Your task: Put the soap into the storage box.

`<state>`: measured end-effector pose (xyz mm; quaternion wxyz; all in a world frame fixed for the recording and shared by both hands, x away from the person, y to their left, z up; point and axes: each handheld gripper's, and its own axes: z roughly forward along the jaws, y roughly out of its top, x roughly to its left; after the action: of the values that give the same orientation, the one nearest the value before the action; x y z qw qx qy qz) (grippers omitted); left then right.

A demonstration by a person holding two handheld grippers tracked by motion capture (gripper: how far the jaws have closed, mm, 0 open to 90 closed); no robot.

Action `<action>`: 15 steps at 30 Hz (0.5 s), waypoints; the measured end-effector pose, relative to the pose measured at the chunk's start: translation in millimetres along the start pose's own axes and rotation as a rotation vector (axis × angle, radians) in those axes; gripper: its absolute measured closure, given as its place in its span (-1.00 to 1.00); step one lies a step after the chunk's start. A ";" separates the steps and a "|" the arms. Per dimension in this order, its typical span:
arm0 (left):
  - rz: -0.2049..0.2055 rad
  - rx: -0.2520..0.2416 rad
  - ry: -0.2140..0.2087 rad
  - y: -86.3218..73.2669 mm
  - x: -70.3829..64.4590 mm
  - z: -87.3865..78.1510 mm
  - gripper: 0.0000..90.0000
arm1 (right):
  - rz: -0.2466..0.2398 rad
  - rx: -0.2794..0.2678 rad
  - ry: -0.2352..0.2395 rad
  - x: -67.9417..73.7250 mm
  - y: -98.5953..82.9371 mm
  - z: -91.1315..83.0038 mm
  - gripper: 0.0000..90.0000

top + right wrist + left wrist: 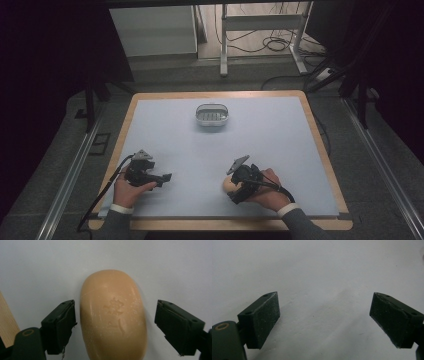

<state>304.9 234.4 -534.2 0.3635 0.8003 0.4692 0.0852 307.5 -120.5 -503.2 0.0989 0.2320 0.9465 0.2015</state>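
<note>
A peach-coloured bar of soap [113, 315] with an embossed mark lies flat on the pale mat. My right gripper [115, 326] is open around it, one jaw on each long side; the left jaw sits close to the soap and the right jaw stands a little off. In the high view the soap [227, 184] peeks out at the left of the right gripper [233, 186], near the table's front edge. My left gripper [324, 320] is open over bare mat with nothing between its jaws; in the high view that left gripper [162, 179] rests at the front left.
A small white soap dish [212, 114] with a ribbed insert stands at the back centre of the mat. The mat [200, 150] lies on a wood-edged table [126, 120]. A strip of wooden edge [6, 322] shows left of the right gripper's jaws.
</note>
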 end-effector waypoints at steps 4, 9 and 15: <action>-0.001 0.003 0.000 -0.3 0.2 0.2 -0.79 | -0.022 0.023 0.012 1.5 0.1 3.6 -0.44; 0.000 0.007 0.001 -0.6 0.2 0.4 -0.79 | -0.013 0.038 0.027 -1.5 -0.7 3.8 -0.31; 0.001 0.010 0.002 -0.7 0.2 0.2 -0.79 | -0.030 0.059 0.003 0.8 2.6 3.2 -0.28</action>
<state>304.7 234.6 -534.9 0.3591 0.8021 0.4697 0.0838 308.7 -117.0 -505.1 0.0936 0.2201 0.9555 0.1725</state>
